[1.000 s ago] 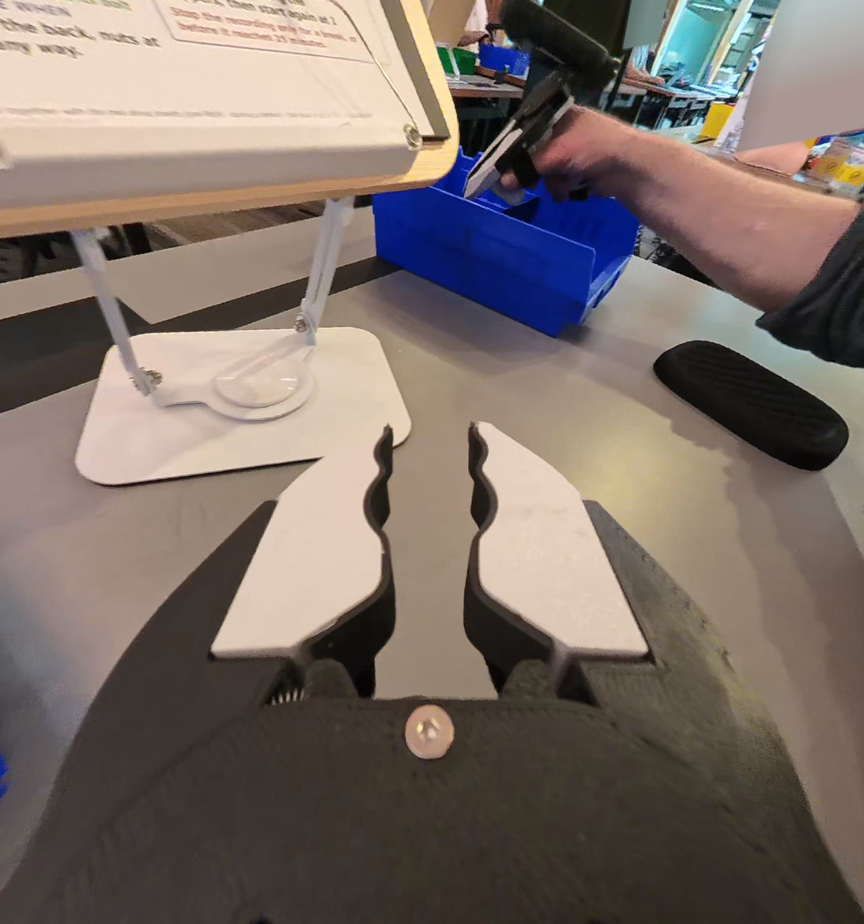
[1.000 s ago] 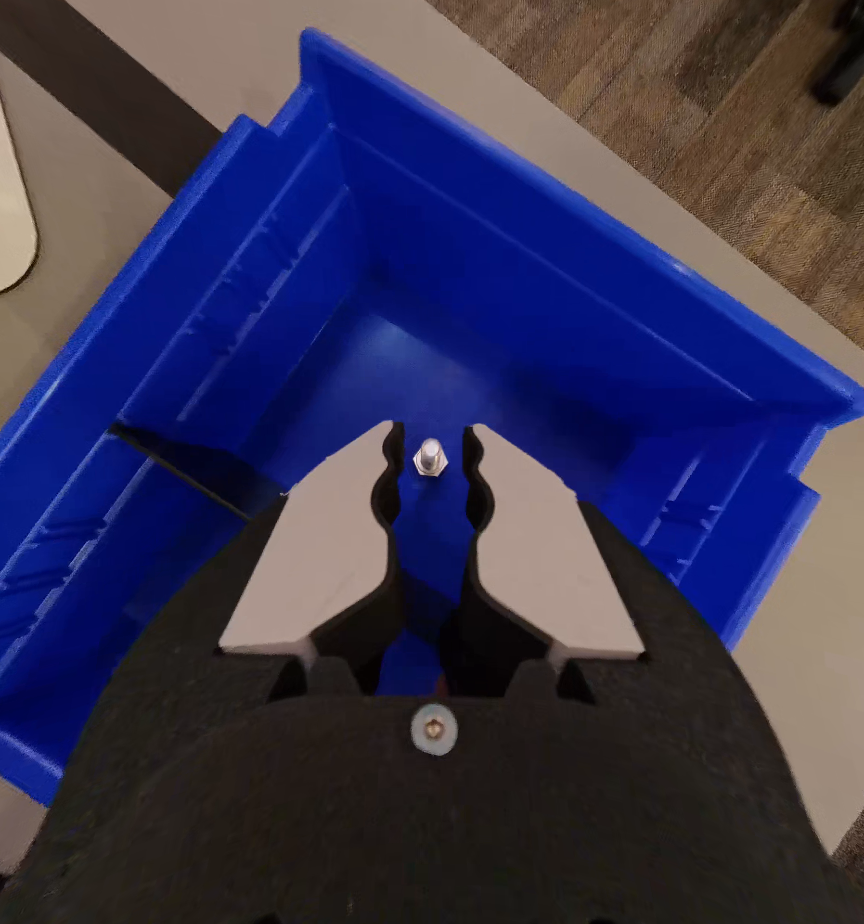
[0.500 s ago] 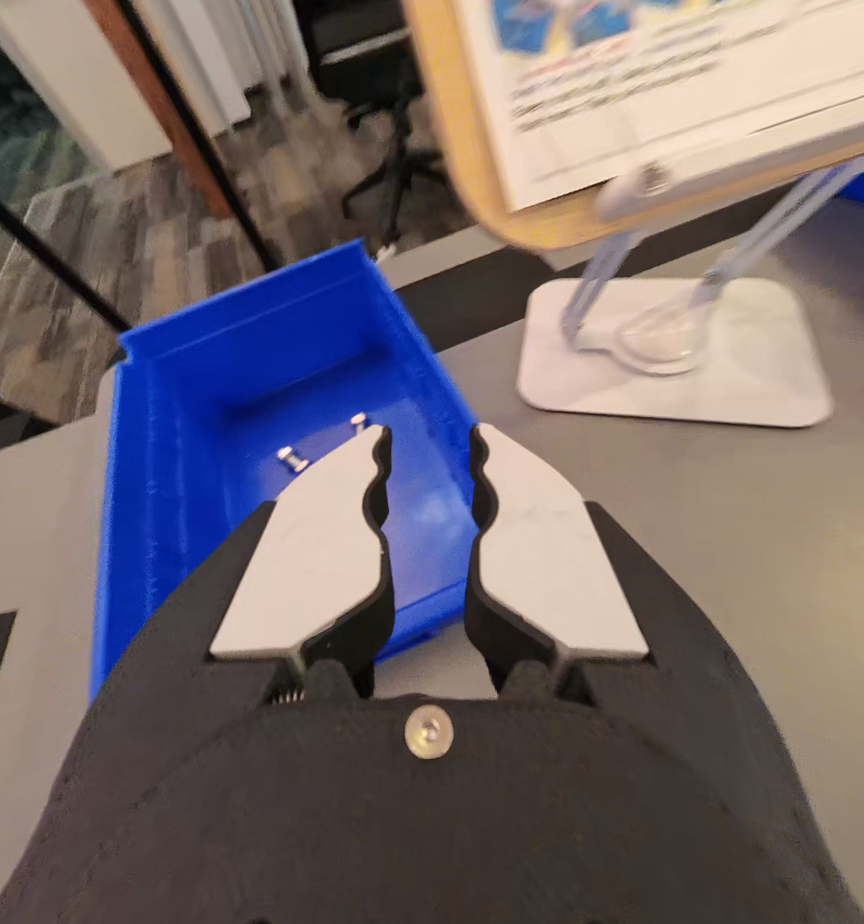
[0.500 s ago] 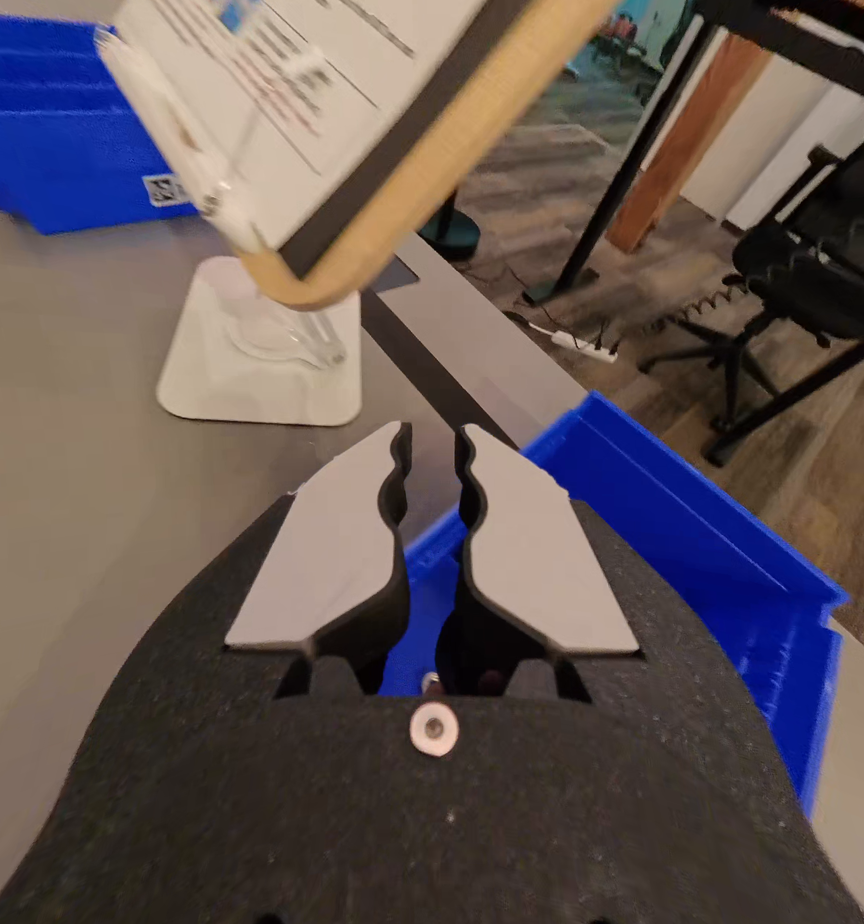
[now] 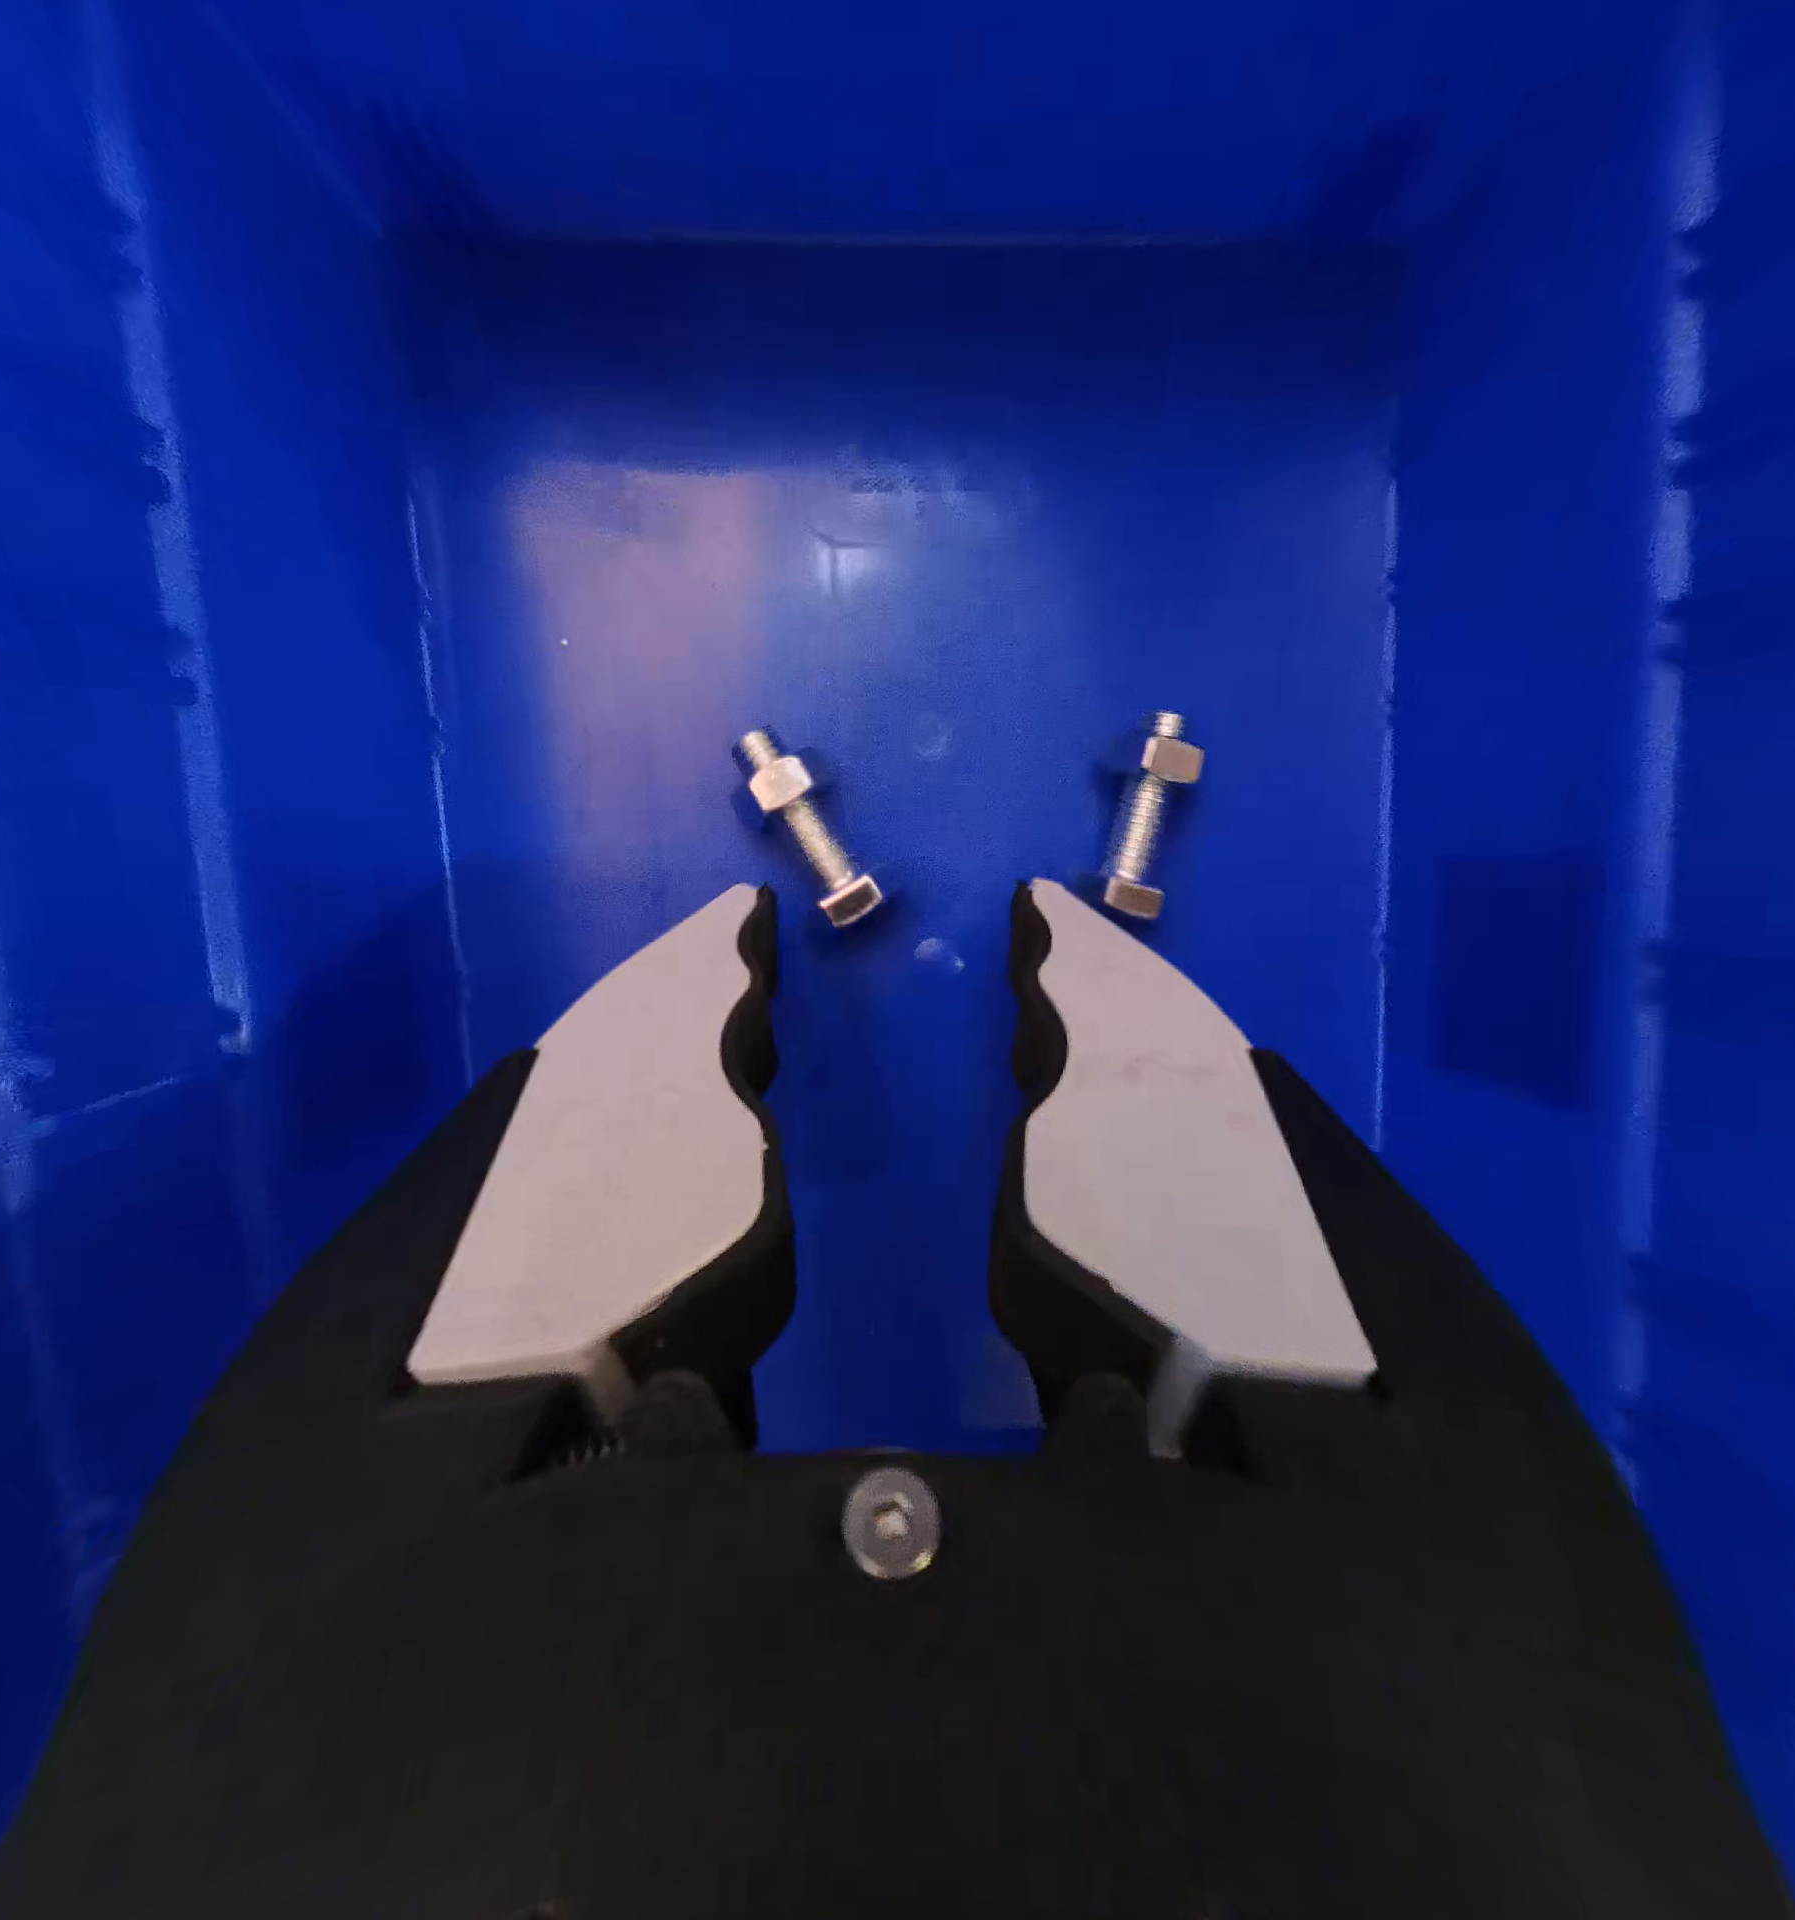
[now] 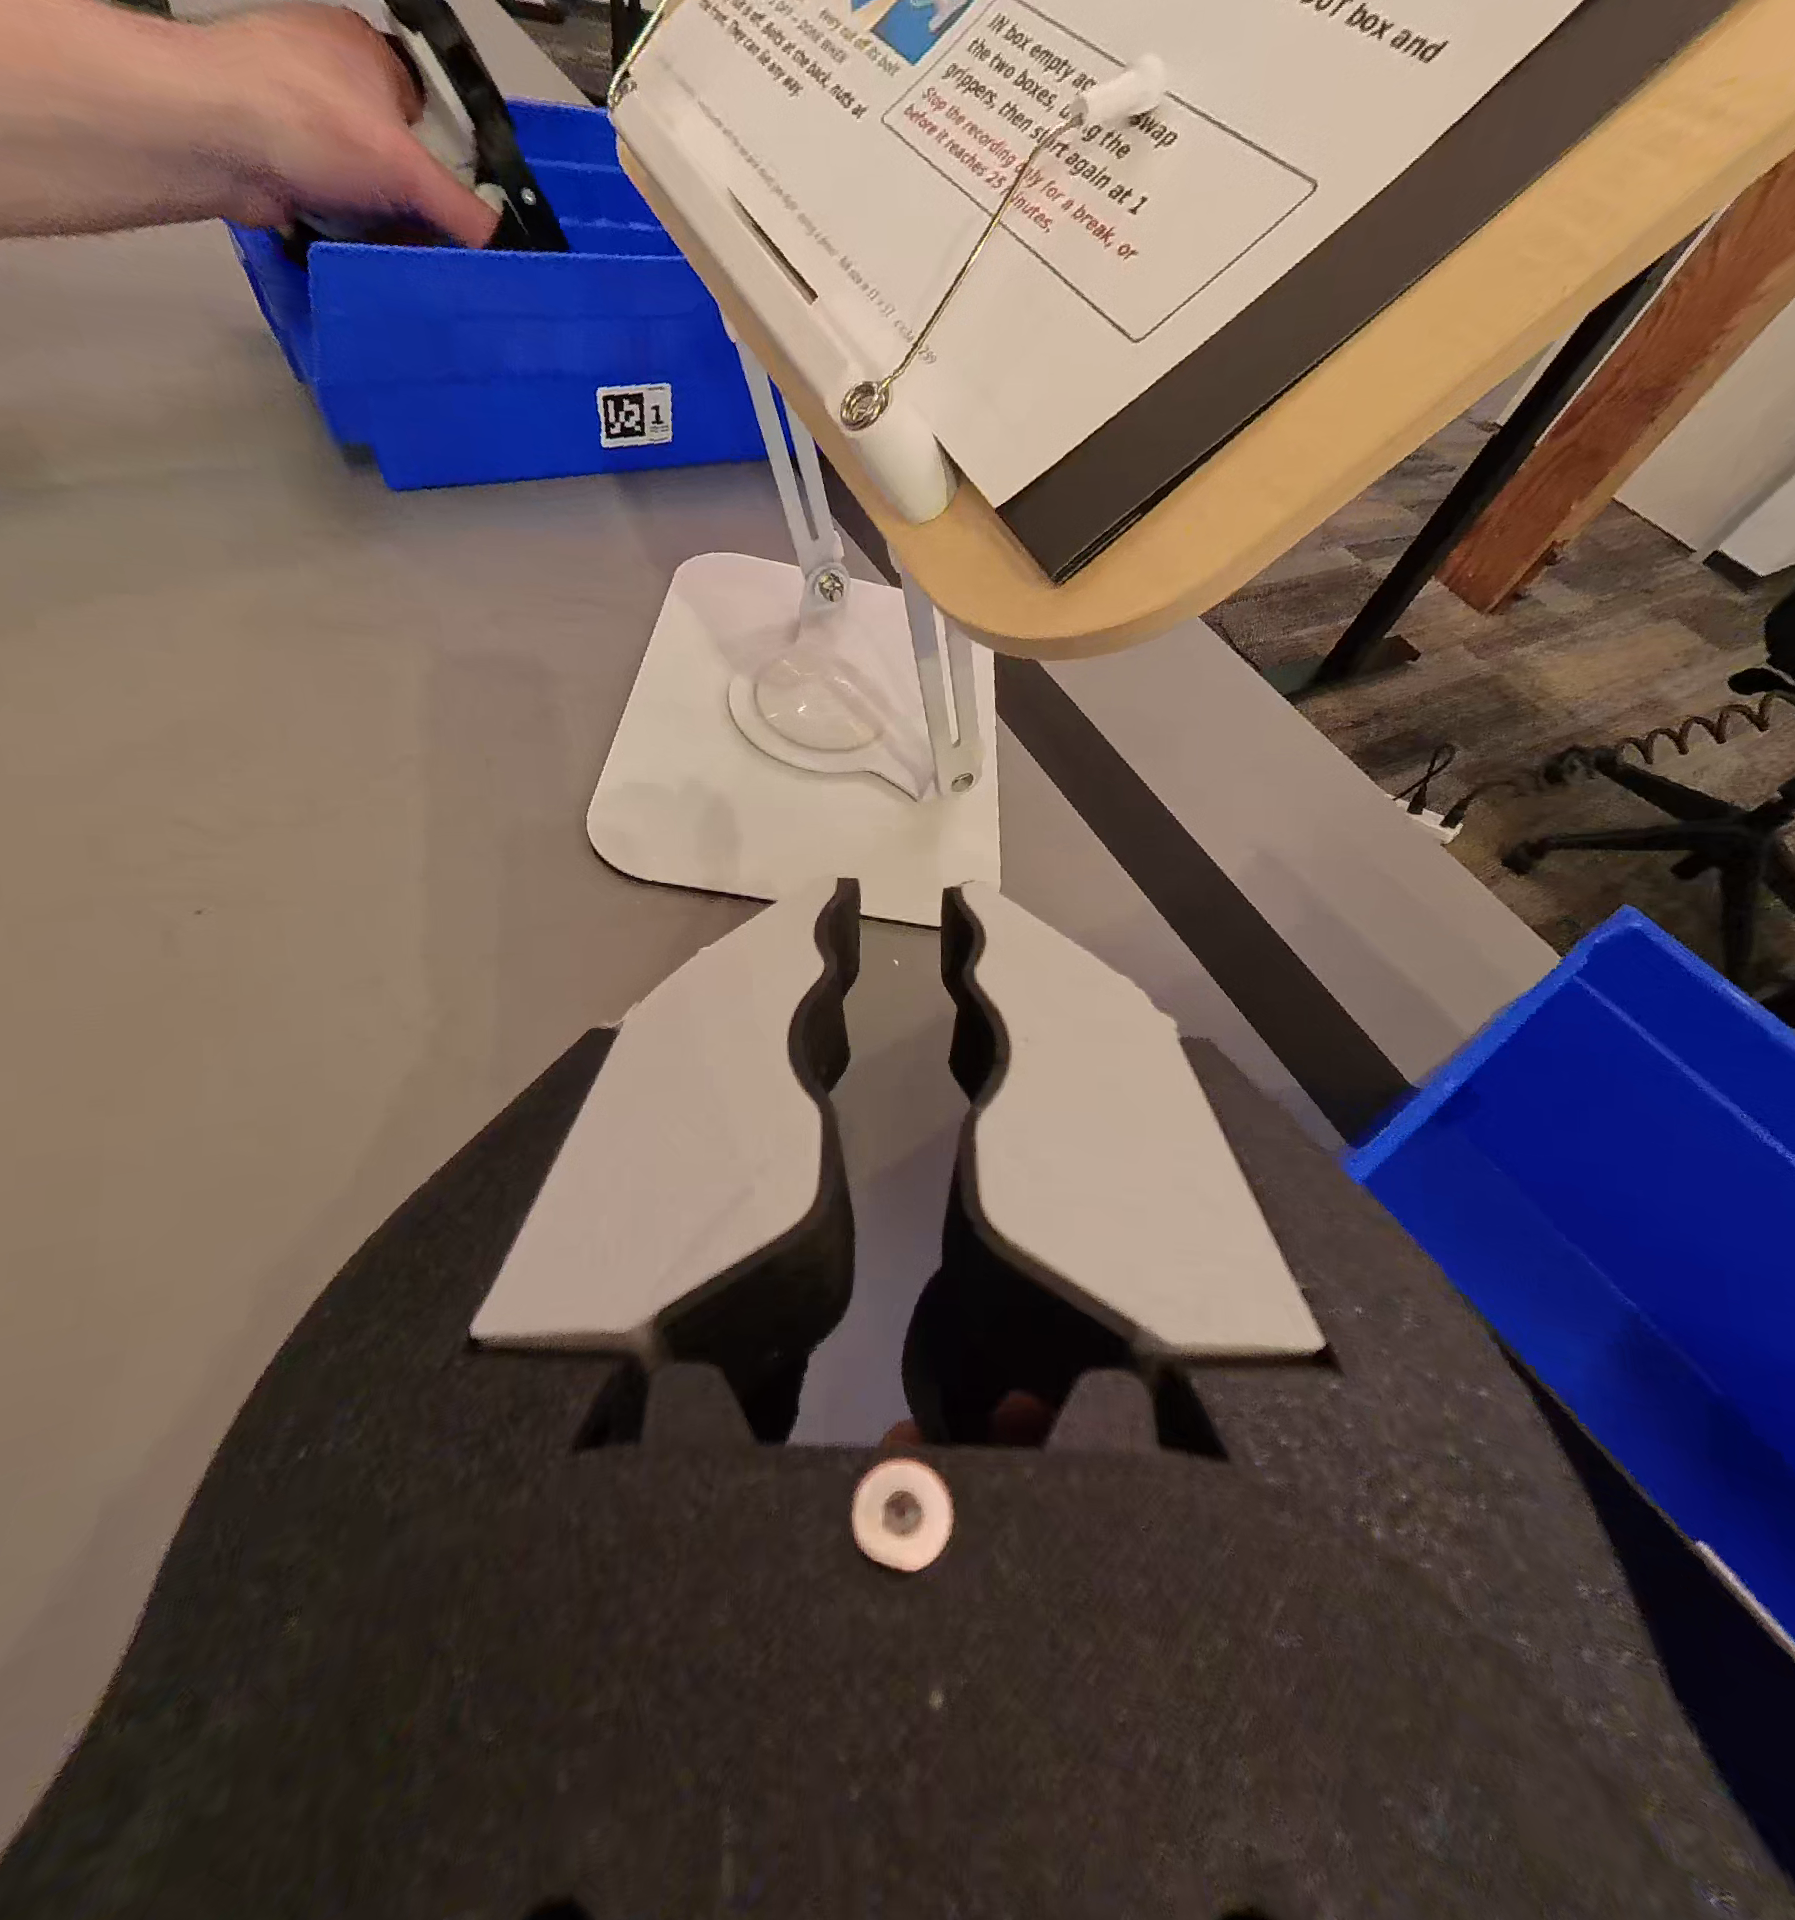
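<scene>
Your left gripper [image 5: 888,899]: jaws spread and bare, inside a blue bin [image 5: 249,623], near two bolts [image 5: 808,821] [image 5: 1151,816]. Your right gripper [image 6: 898,899]: narrowly parted, holding nothing, over the grey table [image 6: 197,727].

— Left wrist view: aimed steeply down, close inside a blue bin [image 5: 249,727], along the left gripper [image 5: 888,894].

— Right wrist view: low above the grey table [image 6: 197,727], facing a document stand [image 6: 799,790]. Shared: that bin [image 6: 519,343], far left.
</scene>
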The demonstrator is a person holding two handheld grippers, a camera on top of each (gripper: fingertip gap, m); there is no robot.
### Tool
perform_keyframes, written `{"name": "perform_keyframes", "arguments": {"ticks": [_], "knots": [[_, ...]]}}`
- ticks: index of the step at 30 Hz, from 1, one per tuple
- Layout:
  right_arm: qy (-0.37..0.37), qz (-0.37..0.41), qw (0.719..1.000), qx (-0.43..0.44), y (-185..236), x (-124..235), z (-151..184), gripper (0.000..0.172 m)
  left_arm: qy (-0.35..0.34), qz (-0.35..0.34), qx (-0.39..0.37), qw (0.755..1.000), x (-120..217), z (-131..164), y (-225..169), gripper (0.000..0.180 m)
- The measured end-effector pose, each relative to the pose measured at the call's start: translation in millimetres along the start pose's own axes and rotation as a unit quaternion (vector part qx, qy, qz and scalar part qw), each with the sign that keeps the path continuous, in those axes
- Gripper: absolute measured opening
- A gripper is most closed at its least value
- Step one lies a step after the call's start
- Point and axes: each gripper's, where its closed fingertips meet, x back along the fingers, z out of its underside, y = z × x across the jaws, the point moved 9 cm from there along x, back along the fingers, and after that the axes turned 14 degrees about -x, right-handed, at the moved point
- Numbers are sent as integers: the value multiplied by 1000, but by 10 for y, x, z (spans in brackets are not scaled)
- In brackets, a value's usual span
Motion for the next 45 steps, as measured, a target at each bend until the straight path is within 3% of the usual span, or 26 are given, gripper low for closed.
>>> {"name": "perform_keyframes", "arguments": {"ticks": [4,8,11,14,17,19,21,23,27,30,36,40,45], "knots": [[1,-10,1000,1,14,-19,39,13,19,-5,9,1000,-107,-22,77,19],[-2,-9,1000,6,23,-4,37,13,27,-34,-25,999,-99,-12,76,17],[-10,-9,1000,16,70,45,-28,12,-39,-12,-23,999,51,24,30,18],[-22,-34,999,20,182,94,-132,13,-141,3,-40,989,416,98,-69,17],[-37,-88,995,12,373,108,-264,14,-271,46,-89,957,953,189,-331,17],[-50,-137,989,-1,522,88,-378,16,-375,93,-150,910,1373,230,-627,17],[-75,-189,979,-22,669,56,-517,19,-421,136,-186,877,1696,242,-973,17],[-101,-243,963,-53,786,2,-674,23,-474,191,-238,826,1940,224,-1389,17],[-149,-311,934,-93,906,-125,-982,28,-512,291,-314,745,2113,139,-2259,16],[-156,-312,933,-88,904,-247,-1129,33,-523,347,-339,701,2057,90,-2820,16],[-130,-369,911,-128,779,-431,-1172,36,-546,389,-352,652,1967,47,-3285,16],[-130,-404,895,-136,722,-471,-1140,19,-545,390,-360,649,1907,13,-3340,16],[-136,-372,911,-115,646,-472,-1126,19,-549,385,-357,651,1825,-71,-3358,18]]}}
